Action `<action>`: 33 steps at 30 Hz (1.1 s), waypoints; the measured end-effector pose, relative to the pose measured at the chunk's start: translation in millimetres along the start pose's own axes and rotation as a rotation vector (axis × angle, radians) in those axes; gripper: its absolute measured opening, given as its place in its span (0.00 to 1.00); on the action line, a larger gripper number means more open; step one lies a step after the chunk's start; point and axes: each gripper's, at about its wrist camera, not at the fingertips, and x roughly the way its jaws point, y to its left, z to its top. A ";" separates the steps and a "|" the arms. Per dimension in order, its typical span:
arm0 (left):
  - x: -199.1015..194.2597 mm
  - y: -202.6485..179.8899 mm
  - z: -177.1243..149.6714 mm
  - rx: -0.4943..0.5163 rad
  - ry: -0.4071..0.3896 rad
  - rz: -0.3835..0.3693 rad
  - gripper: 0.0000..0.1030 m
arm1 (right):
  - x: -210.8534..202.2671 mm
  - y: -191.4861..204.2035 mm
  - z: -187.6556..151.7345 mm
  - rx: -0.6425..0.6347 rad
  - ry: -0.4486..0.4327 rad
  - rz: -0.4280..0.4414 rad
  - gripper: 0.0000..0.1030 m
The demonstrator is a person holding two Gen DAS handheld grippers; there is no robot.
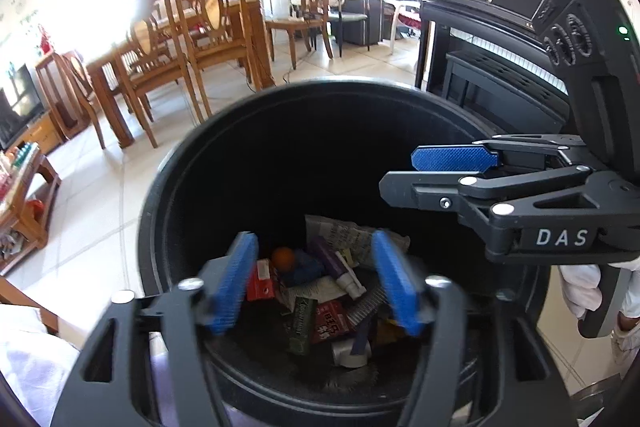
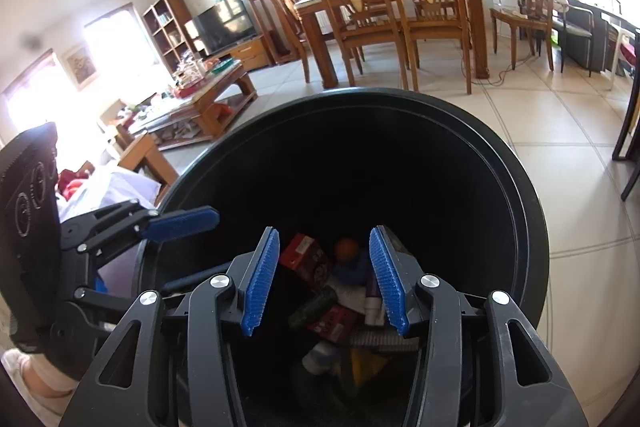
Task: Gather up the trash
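Both grippers are hovering over the open mouth of a black round trash bin point(image 1: 168, 187), pointing down into it. The left gripper point(image 1: 316, 283) is standing with its blue pads spread wide and nothing between them; the right gripper point(image 2: 324, 279) is likewise standing parted and empty, its pads touching nothing.

The collected trash is lying in a heap at the bottom of the bin: a red carton point(image 2: 306, 259) toward the far side, a small orange ball point(image 1: 283, 258) next to it, a purple-and-white tube point(image 1: 338, 265), a crumpled printed paper point(image 1: 348, 233), a dark green packet point(image 1: 300, 323) and a second red packet point(image 1: 330, 319) nearer the front wall.

Judging by the look of it, all of this is light stuff. The cartons are probably thin card that will be crushing under a hard squeeze, so a hold across their flat faces seems best. The tube is likely smooth and slippery; gripping its middle would suit. The paper is soft and takes a pinch anywhere, while the ball may be rolling away from the pads.
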 end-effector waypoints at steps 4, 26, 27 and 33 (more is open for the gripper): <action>-27.4 0.4 -1.3 -0.011 -0.073 0.070 0.94 | -5.8 6.9 2.8 0.016 -0.035 0.004 0.65; -230.9 127.1 -99.7 -0.403 -0.209 0.589 0.95 | 5.0 272.0 17.3 -0.285 -0.191 0.226 0.95; -244.0 136.3 -110.0 -0.429 -0.213 0.641 0.95 | 8.0 293.8 15.8 -0.312 -0.197 0.241 0.95; -320.5 182.5 -166.3 -0.594 -0.231 0.888 0.95 | 15.1 420.4 -7.5 -0.445 -0.270 0.338 0.95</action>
